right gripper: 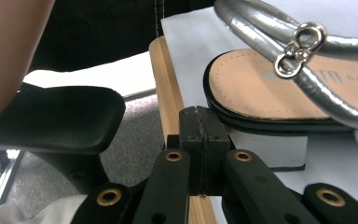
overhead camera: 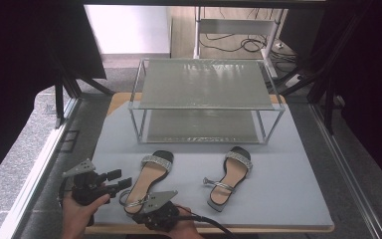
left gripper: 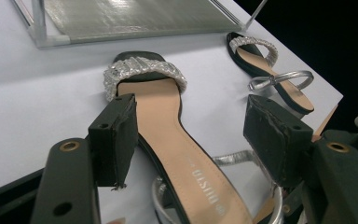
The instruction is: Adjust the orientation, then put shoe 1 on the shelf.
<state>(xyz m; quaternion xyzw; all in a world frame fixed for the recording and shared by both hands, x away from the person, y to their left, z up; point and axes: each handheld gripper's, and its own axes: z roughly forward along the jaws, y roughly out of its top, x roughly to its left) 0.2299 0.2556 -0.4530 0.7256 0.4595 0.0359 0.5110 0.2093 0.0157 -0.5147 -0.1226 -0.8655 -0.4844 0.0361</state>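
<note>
Two sandals lie on the tabletop (overhead camera: pixel 288 199) before a shelf rack (overhead camera: pixel 206 97). The step in hand is judged the approach to the left sandal (overhead camera: pixel 149 181): the left tongs (overhead camera: pixel 121 179) stand wide beside its sole, the right tongs (right gripper: pixel 204 135) are closed on nothing at its heel. Its long axis runs from the near edge toward the rack, toe pointing at the rack. Next, likely: bring the wide tongs astride the sole and close.

Even, soft overhead light, dark edges, slight glare on the shelf (overhead camera: pixel 206 82).
</note>
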